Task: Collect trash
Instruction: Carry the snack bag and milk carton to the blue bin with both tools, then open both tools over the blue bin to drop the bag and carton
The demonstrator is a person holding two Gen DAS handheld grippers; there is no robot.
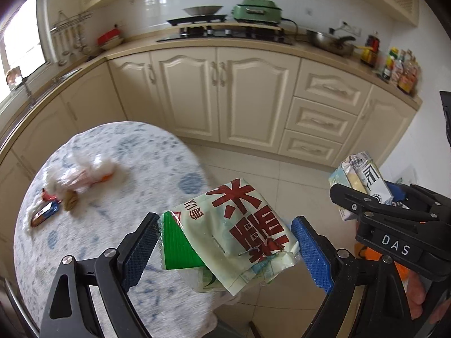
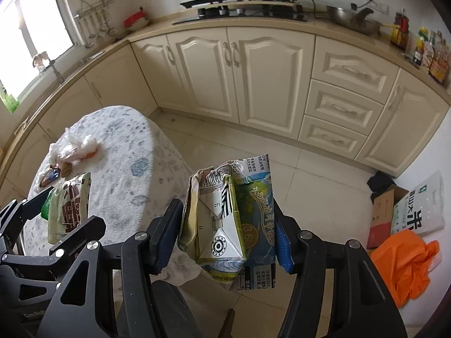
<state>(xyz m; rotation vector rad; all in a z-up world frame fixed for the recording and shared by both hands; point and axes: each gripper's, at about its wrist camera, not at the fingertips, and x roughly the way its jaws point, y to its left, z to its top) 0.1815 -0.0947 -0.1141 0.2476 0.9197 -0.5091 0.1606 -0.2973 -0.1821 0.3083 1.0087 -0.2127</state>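
My left gripper point(image 1: 225, 242) is shut on a pale green snack bag point(image 1: 239, 233) with red characters, held in the air over the near edge of the round table point(image 1: 135, 152). My right gripper point(image 2: 225, 231) is shut on a flattened milk carton point(image 2: 234, 219), held above the floor tiles. In the left wrist view the right gripper point(image 1: 375, 208) and its carton point(image 1: 358, 174) show at the right. On the table's far side lie a crumpled clear plastic wrap point(image 1: 81, 174) and small wrappers point(image 1: 46, 214).
An orange plastic bag point(image 2: 403, 264), a cardboard box point(image 2: 383, 214) and a white rice sack point(image 2: 422, 211) sit on the floor at the right. Cream cabinets point(image 2: 239, 70) under a counter run along the back. A dark chair back point(image 2: 169, 309) is below the grippers.
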